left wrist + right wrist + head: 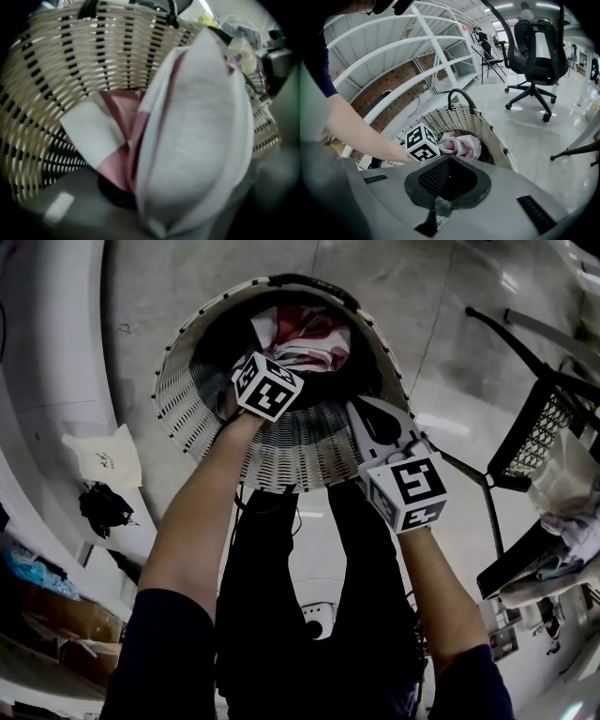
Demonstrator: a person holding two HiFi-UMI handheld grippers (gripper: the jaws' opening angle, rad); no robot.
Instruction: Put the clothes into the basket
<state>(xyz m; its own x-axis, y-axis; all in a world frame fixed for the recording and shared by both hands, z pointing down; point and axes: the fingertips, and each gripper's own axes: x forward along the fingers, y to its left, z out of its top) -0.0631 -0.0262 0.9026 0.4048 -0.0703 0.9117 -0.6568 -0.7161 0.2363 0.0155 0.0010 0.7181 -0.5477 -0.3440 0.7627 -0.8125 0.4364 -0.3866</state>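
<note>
A woven basket (192, 395) with black handles stands on the floor in front of me. A white and pink garment (302, 336) lies bunched inside it. My left gripper (265, 379) reaches down into the basket, and its marker cube hides the tips in the head view. In the left gripper view the same white and pink garment (197, 136) bulges out from between the jaws and covers them, against the basket wall (56, 61). My right gripper (359, 407) hovers over the near rim. Its jaws (450, 158) meet at the tip with nothing held.
A black wire rack (539, 423) with cloth on it stands to the right. On the floor to the left lie a white cloth (103, 456) and a black item (103, 507). White shelving (393, 51) and a black office chair (534, 47) stand beyond the basket.
</note>
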